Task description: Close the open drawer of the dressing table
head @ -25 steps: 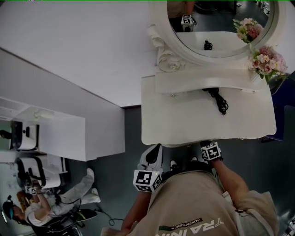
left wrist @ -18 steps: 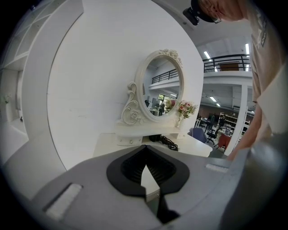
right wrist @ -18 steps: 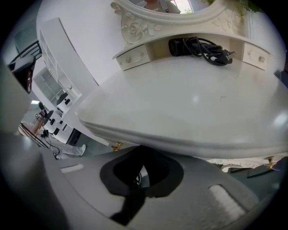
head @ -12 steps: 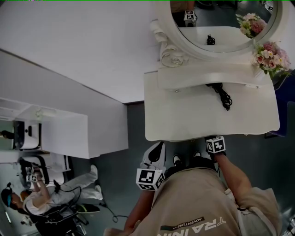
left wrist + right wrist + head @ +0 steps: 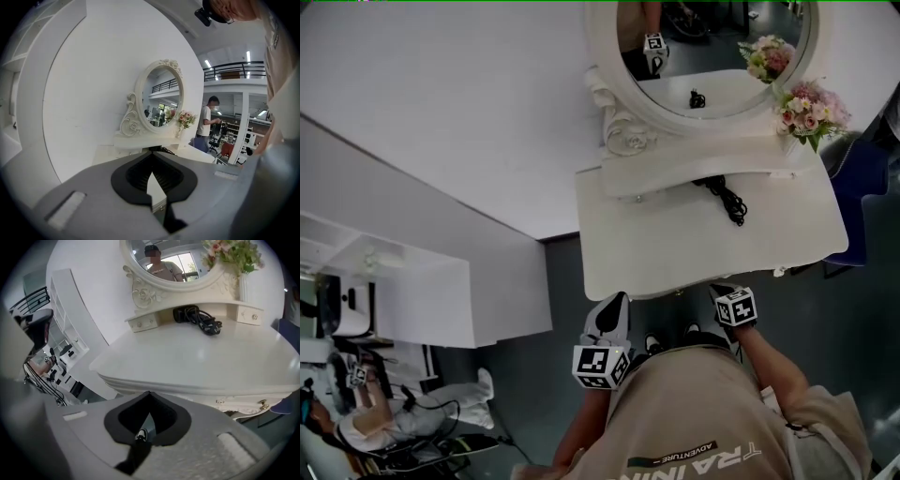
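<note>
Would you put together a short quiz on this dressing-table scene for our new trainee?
1. True or false: the black cable lies on the dressing table, below the mirror.
2. Where are the flowers? A) beside the mirror, at the table's right end in the head view; B) on the floor; C) at the table's front edge.
3. Fill in: the jaws of the left gripper and the right gripper are ____, with nothing held.
Key: 1 true; 2 A; 3 shut.
</note>
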Demonstrator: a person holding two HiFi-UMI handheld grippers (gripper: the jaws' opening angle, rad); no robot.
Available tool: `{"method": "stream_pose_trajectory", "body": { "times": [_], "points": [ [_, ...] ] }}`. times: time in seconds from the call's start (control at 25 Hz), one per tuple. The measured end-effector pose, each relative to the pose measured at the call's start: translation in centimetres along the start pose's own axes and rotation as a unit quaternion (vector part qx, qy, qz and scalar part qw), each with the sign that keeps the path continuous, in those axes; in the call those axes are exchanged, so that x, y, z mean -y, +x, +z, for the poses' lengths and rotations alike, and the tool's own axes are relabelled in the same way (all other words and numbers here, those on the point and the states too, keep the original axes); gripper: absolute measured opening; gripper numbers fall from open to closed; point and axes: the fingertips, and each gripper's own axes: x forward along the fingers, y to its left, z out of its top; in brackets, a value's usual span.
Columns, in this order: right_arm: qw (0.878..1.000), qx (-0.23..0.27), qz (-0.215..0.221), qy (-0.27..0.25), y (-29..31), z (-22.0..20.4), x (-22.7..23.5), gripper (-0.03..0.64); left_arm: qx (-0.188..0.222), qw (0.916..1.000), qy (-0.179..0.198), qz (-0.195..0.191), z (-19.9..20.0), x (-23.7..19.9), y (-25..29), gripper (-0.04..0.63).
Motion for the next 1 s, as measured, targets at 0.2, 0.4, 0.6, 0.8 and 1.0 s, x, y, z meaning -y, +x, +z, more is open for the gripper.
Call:
{"method": "stream_pose_trajectory", "body": {
  "times": [0.2, 0.4, 0.6, 0.8, 1.0],
  "points": [
    [0.998, 0.058, 0.017, -0.024, -4.0, 2.0, -2.7, 0.002, 0.005, 0.9997, 0.011, -0.022, -0.1, 1.4, -0.4, 0.017],
    [0.987, 0.144, 0.011, -0.070, -8.8, 6.2, -6.5, 0.003, 0.003, 0.9992, 0.018, -0.035, -0.3, 1.9, -0.3, 0.017],
    [0.970, 0.213, 0.001, -0.121, -13.6, 10.7, -8.6, 0.003, 0.014, 0.9989, 0.026, -0.037, 1.0, 2.4, -0.1, 0.017],
    [0.950, 0.277, -0.015, -0.142, -17.9, 14.1, -9.6, 0.003, 0.014, 0.9962, 0.079, -0.033, 2.4, 3.0, -0.5, 0.017],
    [0.933, 0.309, -0.009, -0.183, -20.9, 16.2, -11.6, 0.003, 0.029, 0.9942, 0.096, -0.040, 4.1, 4.0, -0.5, 0.017]
  ]
}}
